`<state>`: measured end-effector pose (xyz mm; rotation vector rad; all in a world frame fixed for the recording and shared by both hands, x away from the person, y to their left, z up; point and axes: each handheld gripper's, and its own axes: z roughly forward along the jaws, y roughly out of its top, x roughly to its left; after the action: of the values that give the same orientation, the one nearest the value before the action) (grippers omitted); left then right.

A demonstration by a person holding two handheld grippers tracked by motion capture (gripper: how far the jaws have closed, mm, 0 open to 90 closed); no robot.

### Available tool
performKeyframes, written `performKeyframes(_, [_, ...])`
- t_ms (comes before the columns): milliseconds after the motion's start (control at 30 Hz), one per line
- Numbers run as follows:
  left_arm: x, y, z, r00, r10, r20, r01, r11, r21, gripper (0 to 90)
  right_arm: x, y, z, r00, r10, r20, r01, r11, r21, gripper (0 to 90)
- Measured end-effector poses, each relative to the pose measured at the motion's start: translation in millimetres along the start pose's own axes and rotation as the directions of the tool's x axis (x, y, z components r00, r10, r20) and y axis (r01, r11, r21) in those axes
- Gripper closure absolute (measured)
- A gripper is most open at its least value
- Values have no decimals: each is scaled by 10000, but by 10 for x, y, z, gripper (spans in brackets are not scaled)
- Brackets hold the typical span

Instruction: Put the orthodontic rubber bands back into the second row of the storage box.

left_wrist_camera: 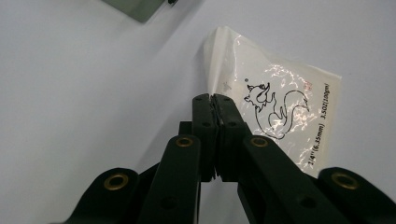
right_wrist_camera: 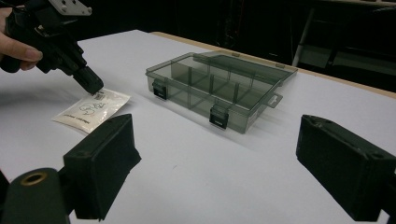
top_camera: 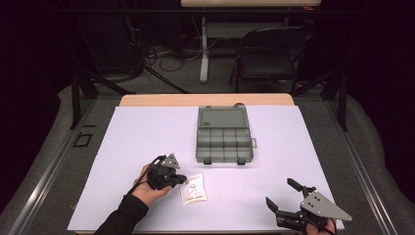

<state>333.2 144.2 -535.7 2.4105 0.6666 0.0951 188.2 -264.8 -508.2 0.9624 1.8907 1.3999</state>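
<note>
White sheet (top_camera: 147,137) covered the table top, w/ a wood edge (top_camera: 205,100) showing at the far side; dark room behind held a folding chair (top_camera: 269,54) upper right and cables (top_camera: 166,56) on the floor upper centre.

Left hand (top_camera: 147,188), sleeve coming in from bottom left of the high view, gripped the left gripper (top_camera: 182,180) tilted down toward frame centre. Its jaws were pressed together, tips at the near-left edge of a small clear bag (top_camera: 194,187) printed w/ a squirrel drawing and size text; in the left gripper view (left_wrist_camera: 215,100) that bag edge (left_wrist_camera: 280,93) was lifted and creased at the tips, so the jaws looked closed on the bag.

Right gripper (top_camera: 284,196) sat at bottom right of the high view, jaws spread wide, nothing between them; in its own view the two black pads (right_wrist_camera: 105,163) stood far apart.

Smoky clear organiser box (top_camera: 223,134) lay at frame centre, lid open toward the far side, compartments looked empty. Bag was near the box, below-left of it, not touching; box (right_wrist_camera: 219,88) and bag (right_wrist_camera: 91,109) both lay ahead in the right gripper view, left gripper (right_wrist_camera: 91,84) on the bag's corner.
</note>
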Motion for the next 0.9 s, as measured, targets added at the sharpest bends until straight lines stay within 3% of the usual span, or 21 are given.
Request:
performKeyframes(467, [-85,117,-210,9986,527,-106,-530,9982,-283,885,4,1,3,10000,-22,-16,22,10000,-10,115])
performKeyframes(900, [-143,317,-467,9929,1034,-582,-1078,9911,-781,886,2,1,6,10000,-36,-10,36,10000,8,115])
